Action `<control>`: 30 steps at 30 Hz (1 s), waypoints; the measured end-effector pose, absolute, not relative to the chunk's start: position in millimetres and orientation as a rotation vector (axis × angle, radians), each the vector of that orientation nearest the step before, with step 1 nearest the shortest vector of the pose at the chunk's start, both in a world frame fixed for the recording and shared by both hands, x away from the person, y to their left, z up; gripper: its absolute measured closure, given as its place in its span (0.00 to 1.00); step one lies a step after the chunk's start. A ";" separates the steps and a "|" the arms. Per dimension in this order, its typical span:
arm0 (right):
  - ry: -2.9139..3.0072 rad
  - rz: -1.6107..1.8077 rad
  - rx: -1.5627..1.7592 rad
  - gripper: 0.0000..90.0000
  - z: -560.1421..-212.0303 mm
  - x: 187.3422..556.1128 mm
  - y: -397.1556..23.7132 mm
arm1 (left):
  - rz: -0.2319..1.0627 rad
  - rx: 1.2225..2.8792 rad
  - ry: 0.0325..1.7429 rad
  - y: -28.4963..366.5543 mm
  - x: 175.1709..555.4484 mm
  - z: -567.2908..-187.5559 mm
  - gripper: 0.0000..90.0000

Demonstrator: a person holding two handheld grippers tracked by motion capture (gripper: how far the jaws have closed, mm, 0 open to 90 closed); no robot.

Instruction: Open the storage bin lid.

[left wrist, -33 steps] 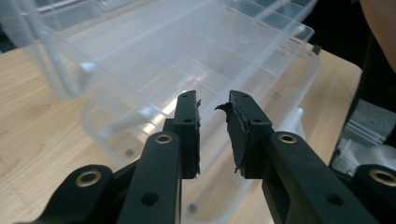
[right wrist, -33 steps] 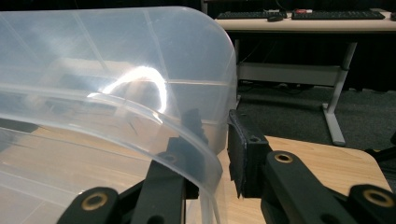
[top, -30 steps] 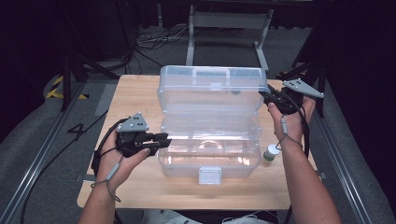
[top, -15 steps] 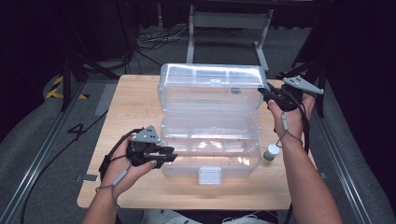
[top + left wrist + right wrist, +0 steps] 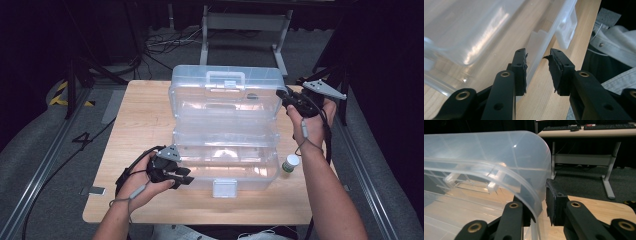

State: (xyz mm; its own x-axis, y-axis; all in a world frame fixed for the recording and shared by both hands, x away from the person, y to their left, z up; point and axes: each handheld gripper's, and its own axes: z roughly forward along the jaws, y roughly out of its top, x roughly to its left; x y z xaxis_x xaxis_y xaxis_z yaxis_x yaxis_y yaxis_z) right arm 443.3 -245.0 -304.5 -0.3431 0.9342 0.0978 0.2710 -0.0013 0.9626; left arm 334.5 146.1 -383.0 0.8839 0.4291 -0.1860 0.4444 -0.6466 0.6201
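Left gripper [image 5: 186, 176]: nearest the person, held low at the front left corner of the clear box, jaws pointing toward the box's front wall
Left gripper jaws: apart and have just been opening; in the left gripper view [image 5: 537, 72] the lower edge of the box's wall runs up through the gap, close against the left pad, while the right pad stands free over bare wood; no pressing grip can be seen
Latch [image 5: 224, 188]: white tab hanging at the middle of the box's front wall, just right of the left gripper
Clear box [image 5: 225, 160]: see-through plastic case in the middle of the table, base toward the person, open
Small bottle [image 5: 289, 163]: white with a green cap, upright on the table just beside the box's right end, near the right forearm
Table [image 5: 140, 125]: light wood, bare on its left half
Lid [image 5: 225, 100]: raised and standing up behind the base, carry handle at its top edge
Right gripper [image 5: 281, 95]: at the upper right corner of the lid, hand behind it
Right gripper jaws: clenched on the lid's edge; in the right gripper view [image 5: 539, 202] the curved rim of the lid [image 5: 524, 185] passes between the two pads, the left pad behind the plastic and the right pad against its outer face
Floor beyond: dark, with cables and a grey metal frame past the table's far edge
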 end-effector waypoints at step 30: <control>1.595 1.360 1.270 0.89 -304.8 457.3 -242.0 | -0.011 2.395 0.619 137.5 337.4 -403.8 0.78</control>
